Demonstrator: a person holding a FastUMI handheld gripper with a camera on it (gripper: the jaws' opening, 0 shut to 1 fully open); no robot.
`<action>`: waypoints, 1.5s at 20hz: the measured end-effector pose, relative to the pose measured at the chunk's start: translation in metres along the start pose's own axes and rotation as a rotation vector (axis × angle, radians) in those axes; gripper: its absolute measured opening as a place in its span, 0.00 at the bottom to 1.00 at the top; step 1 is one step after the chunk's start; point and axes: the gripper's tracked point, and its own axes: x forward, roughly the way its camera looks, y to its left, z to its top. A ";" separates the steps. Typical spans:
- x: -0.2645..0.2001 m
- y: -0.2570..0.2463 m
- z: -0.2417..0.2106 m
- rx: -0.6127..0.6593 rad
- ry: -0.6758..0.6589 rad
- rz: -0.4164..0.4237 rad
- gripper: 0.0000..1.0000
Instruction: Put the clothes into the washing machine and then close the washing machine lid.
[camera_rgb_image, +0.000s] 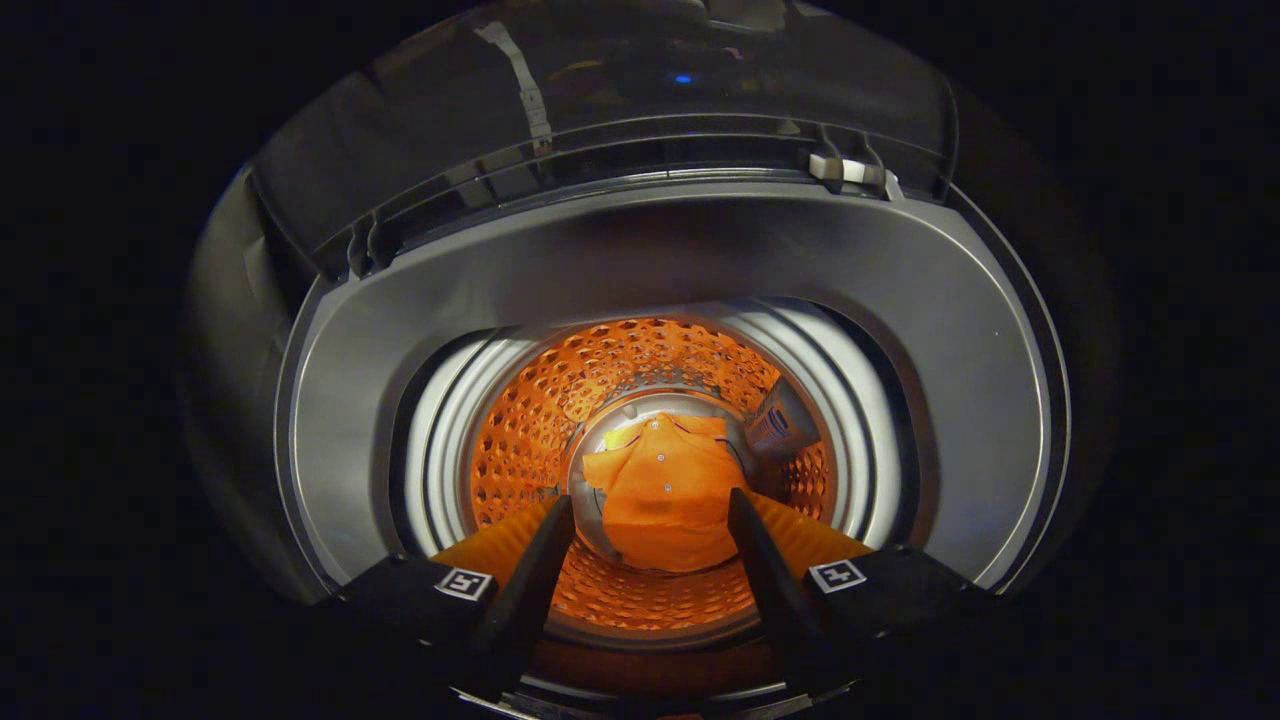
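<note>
I look straight down into a top-loading washing machine (640, 255) with a grey rim. An orange buttoned shirt (665, 490) lies at the bottom of the perforated drum (560, 400), well beyond my fingers. My gripper (650, 510) hangs over the drum mouth, open, with nothing between its fingers. The shirt shows through the gap between them. The transparent lid (600, 110) stands raised at the far side of the opening, hinged at the back rim.
A small grey filter box (782, 425) sits on the drum wall to the right of the shirt. A white latch piece (845, 170) sits on the lid's lower edge. The wide grey rim surrounds the drum mouth on all sides.
</note>
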 end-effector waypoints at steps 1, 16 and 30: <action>-0.001 0.000 0.001 -0.006 -0.004 -0.001 0.99; -0.100 0.022 0.052 -0.087 -0.316 0.057 0.99; -0.305 0.037 0.151 -0.108 -0.781 0.145 0.98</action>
